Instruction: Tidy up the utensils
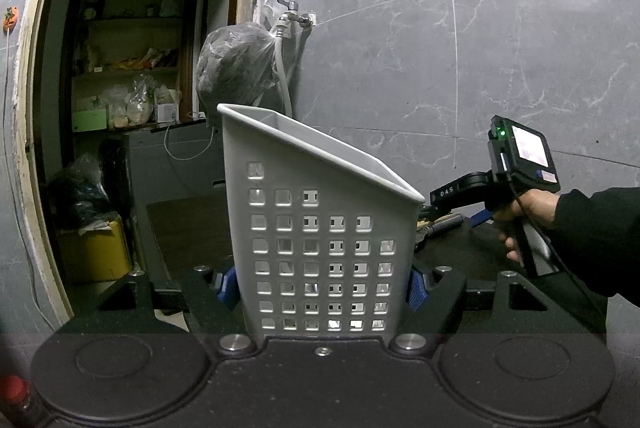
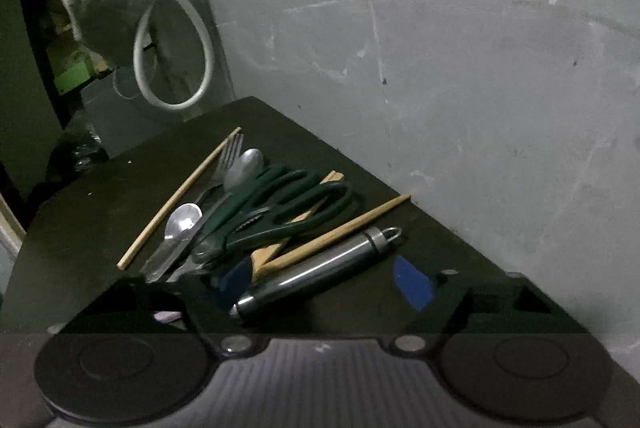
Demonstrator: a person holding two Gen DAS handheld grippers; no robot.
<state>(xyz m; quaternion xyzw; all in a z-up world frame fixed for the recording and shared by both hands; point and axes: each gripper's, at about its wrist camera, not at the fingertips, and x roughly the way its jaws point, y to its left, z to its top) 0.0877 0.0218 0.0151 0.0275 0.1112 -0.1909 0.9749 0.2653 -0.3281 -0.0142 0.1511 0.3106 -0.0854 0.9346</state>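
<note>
Dark table [image 2: 100,211], jumbled utensils [image 2: 256,220], white perforated caddy [image 1: 320,228]

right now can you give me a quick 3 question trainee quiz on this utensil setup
1. True or false: the left gripper is shut on the white perforated holder.
2. Which lies nearest the right gripper? A) fork B) steel cylindrical tool with a ring end C) lone chopstick
3. Fill in: the green-handled ___ lie on top of the utensil pile on the dark table.

Key
1. True: its blue pads press on both side walls of the holder.
2. B: it lies just ahead of the open jaws, which hold nothing.
3. scissors
</note>
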